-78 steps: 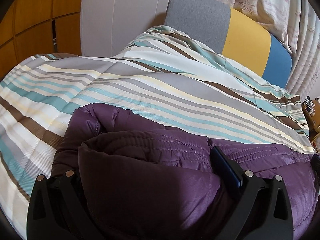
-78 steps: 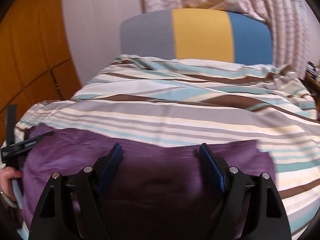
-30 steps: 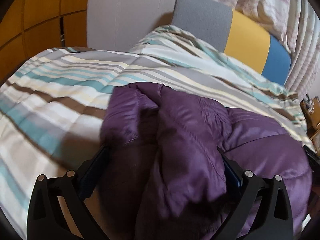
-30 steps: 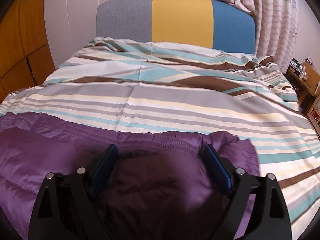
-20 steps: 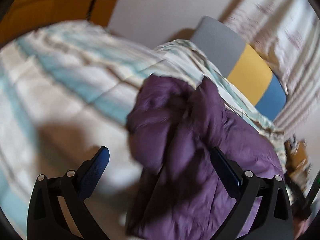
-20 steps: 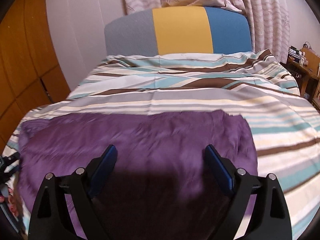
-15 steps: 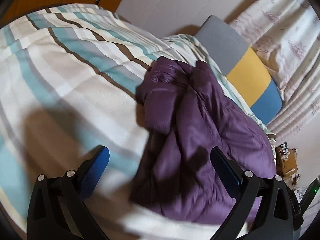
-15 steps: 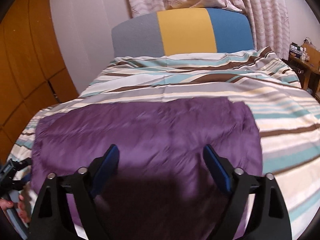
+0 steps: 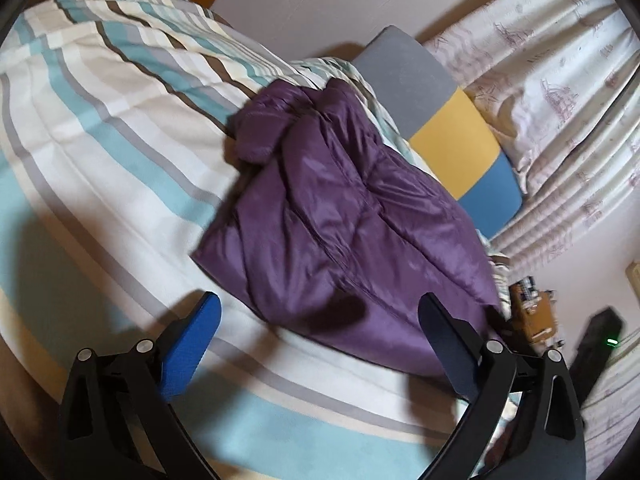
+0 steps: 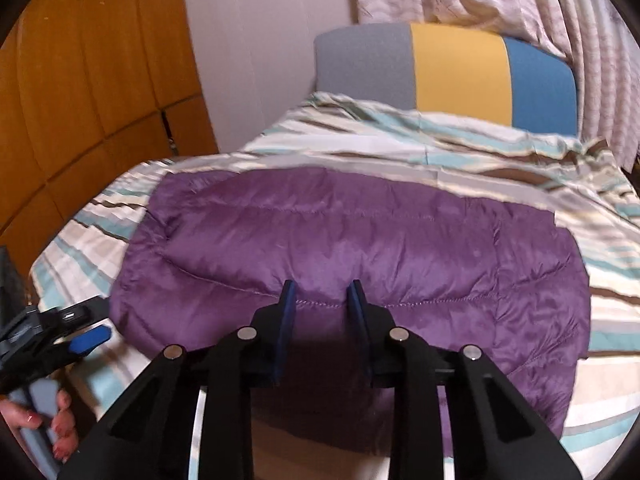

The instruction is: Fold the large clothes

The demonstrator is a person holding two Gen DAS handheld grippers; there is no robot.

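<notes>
A purple quilted down jacket [image 9: 344, 216] lies folded into a rough rectangle on the striped bedspread [image 9: 100, 140]; it also shows in the right wrist view [image 10: 360, 240]. My left gripper [image 9: 320, 312] is open and empty, held above the bed near the jacket's left end. My right gripper [image 10: 322, 292] has its jaws partly closed with a narrow gap. It is held back from the jacket's near edge and grips nothing. The left gripper [image 10: 80, 340] also shows low at the left of the right wrist view, held by a hand.
A grey, yellow and blue headboard [image 10: 448, 72] stands at the far end of the bed. Patterned curtains [image 9: 560, 80] hang behind it. Wooden wardrobe panels [image 10: 80, 100] line the left side. A small wooden bedside table [image 9: 532, 312] stands at the right.
Both grippers have let go of the jacket and pulled back from it. The left gripper swung out to the left end. The right gripper's jaws have narrowed from wide open.
</notes>
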